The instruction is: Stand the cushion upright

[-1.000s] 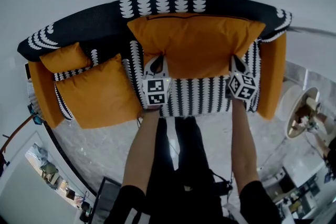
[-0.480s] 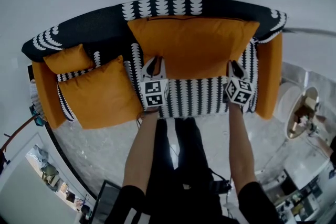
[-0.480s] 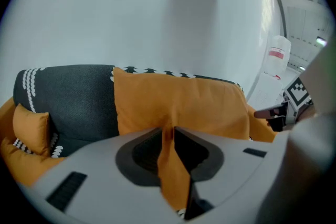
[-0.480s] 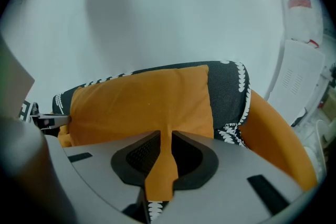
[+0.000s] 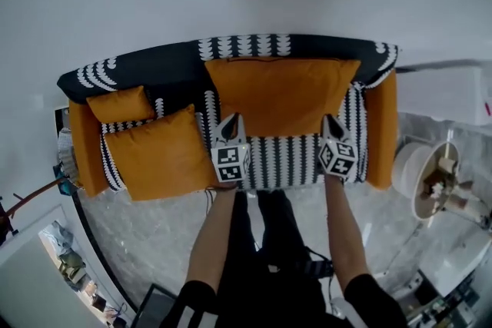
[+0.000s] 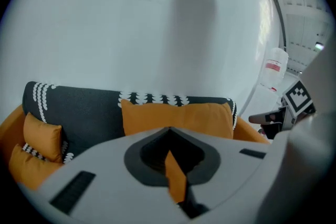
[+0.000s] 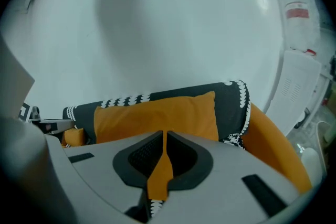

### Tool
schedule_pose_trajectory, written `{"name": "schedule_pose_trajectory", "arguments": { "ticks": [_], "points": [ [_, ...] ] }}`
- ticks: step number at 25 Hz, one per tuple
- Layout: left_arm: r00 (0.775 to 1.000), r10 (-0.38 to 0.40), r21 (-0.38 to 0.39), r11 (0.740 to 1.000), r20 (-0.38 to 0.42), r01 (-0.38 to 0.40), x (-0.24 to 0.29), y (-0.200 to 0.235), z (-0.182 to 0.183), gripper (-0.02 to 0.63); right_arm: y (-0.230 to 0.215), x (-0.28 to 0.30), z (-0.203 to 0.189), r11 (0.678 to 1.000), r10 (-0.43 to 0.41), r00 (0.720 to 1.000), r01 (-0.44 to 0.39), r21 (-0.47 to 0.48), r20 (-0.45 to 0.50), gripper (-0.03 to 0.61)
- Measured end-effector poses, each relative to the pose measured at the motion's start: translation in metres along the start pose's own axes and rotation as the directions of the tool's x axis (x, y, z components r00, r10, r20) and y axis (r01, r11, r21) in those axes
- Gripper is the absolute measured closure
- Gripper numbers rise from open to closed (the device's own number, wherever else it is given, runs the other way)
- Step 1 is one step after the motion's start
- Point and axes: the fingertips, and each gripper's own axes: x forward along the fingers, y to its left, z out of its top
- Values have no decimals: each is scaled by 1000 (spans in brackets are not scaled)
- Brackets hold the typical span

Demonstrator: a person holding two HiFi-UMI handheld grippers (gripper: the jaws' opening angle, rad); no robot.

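Already cushion [image 5: 280, 92] stands upright on sofa seat [image 5: 280, 159], leaning on backrest [image 5: 146, 73] for support. Left gripper [image 5: 232, 121], right gripper [image 5: 330, 120] near its lower corners, fingers closing to narrow slits, nothing between them.

My left gripper [image 6: 169, 132] jaws are closing, with only an orange sliver showing between them. Beyond them, mid-frame, the orange cushion [image 6: 178, 115] stands upright against the dark sofa back [image 6: 84, 113].

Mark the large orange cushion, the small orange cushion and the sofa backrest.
large orange cushion [image 5: 280, 92]: head view, middle of its face.
small orange cushion [image 5: 121, 104]: head view, its centre.
sofa backrest [image 5: 157, 65]: head view, black fabric left of the large cushion.
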Motion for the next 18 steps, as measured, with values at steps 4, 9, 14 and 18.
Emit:
{"name": "schedule_pose_trajectory", "arguments": {
  "ticks": [4,9,14,18],
  "points": [
    [999,-14,6,1000,37,14,-28,-15,23,617,14,-19,18,1000,17,1000,-17,-4,25,581],
    [998,25,-5,1000,59,-24,-69,-23,42,617,47,-47,39,995,96,994,-93,-47,46,582],
    [994,60,-73,996,89,-53,-111,-24,46,617,94,-68,41,974,206,977,-199,-107,59,583],
    [990,87,-83,993,112,-78,-146,-11,52,617,138,-81,41,957,271,961,-263,-126,53,583]
  ]
}}
